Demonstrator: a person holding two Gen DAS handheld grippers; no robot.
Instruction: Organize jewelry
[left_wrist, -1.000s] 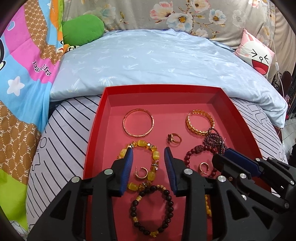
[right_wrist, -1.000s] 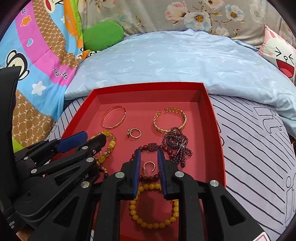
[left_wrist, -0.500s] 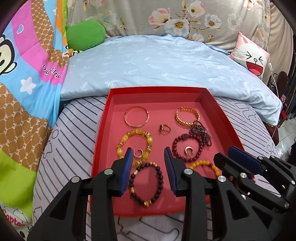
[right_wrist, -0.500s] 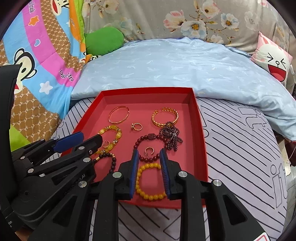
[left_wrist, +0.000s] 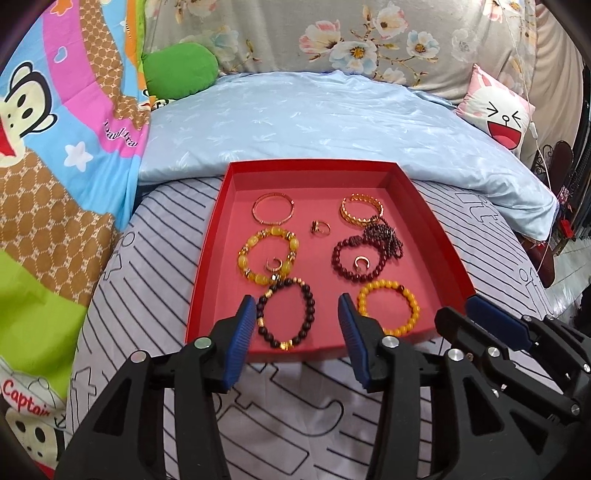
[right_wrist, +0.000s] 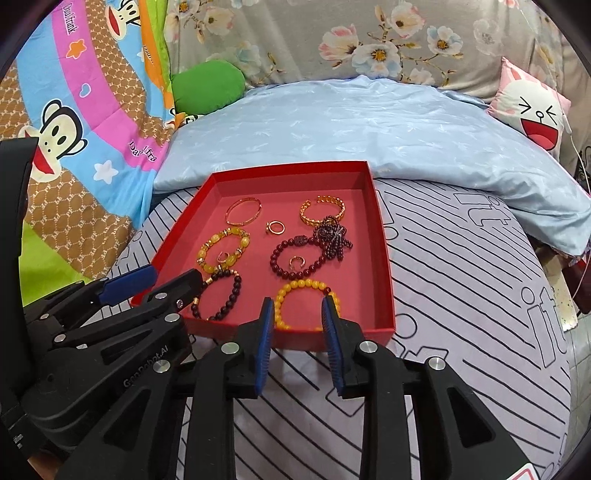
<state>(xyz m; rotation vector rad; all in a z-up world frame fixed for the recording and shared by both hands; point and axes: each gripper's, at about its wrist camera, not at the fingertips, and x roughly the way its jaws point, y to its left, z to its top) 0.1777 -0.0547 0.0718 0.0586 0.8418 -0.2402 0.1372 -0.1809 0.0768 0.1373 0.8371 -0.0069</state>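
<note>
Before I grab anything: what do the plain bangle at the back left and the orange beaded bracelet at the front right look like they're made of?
Plain bangle: looks like rose-gold-toned metal, a thin rigid hoop with glints; plated or solid cannot be told. Orange beaded bracelet: smooth glossy round beads, amber-like, possibly resin or glass; each bead shows a highlight. Both lie loose in the red tray.

Left tongs (left_wrist: 297, 319): black frame with blue ribbed pads (left_wrist: 243, 332), jaws spread wide, nothing between them, pointing forward and slightly down. Right tongs (right_wrist: 297, 321): same build, jaws parted more narrowly, likewise holding nothing. The two sit side by side at about the same level; each appears at the edge of the other's view, the right tongs (left_wrist: 495, 325) at lower right, the left tongs (right_wrist: 147, 282) at lower left.
</note>
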